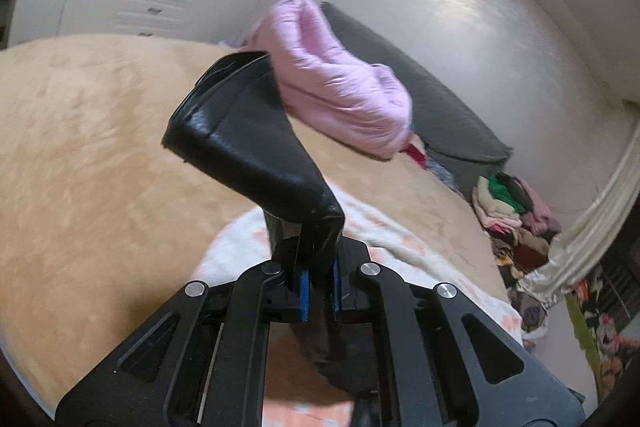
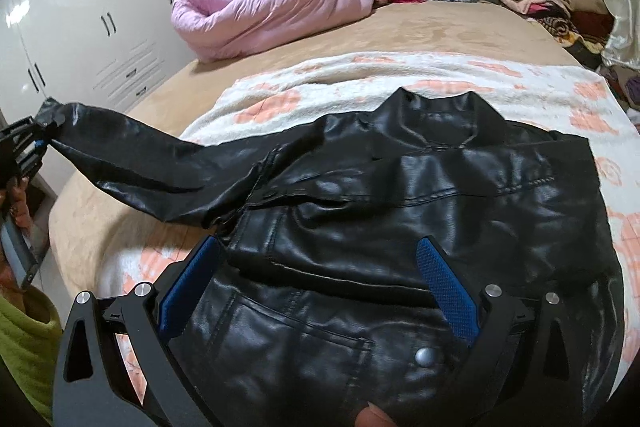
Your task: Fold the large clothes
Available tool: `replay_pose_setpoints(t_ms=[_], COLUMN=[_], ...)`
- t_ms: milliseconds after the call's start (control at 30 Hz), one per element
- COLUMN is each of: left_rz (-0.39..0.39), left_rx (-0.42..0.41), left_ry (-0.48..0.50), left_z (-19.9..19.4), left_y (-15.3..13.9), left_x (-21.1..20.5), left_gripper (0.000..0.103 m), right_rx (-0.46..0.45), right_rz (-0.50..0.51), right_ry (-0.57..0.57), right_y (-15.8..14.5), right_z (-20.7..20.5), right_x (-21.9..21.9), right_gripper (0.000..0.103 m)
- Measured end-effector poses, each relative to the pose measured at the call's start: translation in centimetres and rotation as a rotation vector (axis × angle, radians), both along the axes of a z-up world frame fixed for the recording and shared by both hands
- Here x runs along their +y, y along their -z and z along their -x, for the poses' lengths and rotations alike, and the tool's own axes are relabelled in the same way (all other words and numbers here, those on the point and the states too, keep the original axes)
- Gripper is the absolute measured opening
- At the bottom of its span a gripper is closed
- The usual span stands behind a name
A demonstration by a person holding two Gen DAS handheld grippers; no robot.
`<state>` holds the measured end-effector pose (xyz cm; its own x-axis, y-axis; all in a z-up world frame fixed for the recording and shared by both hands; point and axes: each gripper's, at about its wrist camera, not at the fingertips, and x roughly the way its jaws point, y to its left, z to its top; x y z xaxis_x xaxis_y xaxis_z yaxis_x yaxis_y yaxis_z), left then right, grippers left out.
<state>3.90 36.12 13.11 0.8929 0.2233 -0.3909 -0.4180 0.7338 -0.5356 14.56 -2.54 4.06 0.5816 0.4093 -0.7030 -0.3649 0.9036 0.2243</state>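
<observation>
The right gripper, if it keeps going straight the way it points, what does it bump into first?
Most likely the black jacket. The right gripper is open, pointing down at the jacket's front, spread on the blanket. How near it is I cannot tell.

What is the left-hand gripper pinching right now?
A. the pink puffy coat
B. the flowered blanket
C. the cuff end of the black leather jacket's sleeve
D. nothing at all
C: the left gripper is shut on the sleeve of the black leather jacket, held up off the bed, while the right gripper is open over the jacket's body.
</observation>
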Motion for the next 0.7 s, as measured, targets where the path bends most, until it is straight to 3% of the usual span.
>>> replay_pose_setpoints(t_ms=[200,400,500,700], left_rz=[-0.094,-0.15,-0.179,-0.154], left_rx=[-0.023,-0.035,-0.04,-0.013], left_ry=[0.097,0.247,0.33,0.495], left_z=[-2.4,-5.3,-6.6,-9.4], left_y=[-3.8,-5.7,-5.6,-3.6], left_x=[-6.0,-13.1,-16.9,-23.1], left_gripper=[0.002,0.002,0.002,0.002], right_rx=[-0.007,-0.006,-0.006,-0.007], right_rz=[-0.059,-0.126,-0.155,-0.202], right_ry=[0.054,0.134,0.177,0.272], right_y=[-0.5,-0.5,-0.4,-0.2], right_z=[0.2,0.8,1.2,2.2], right_x=[-3.8,-8.6,-11.0,-16.1], right_gripper=[0.098,0.098,0.098,0.098])
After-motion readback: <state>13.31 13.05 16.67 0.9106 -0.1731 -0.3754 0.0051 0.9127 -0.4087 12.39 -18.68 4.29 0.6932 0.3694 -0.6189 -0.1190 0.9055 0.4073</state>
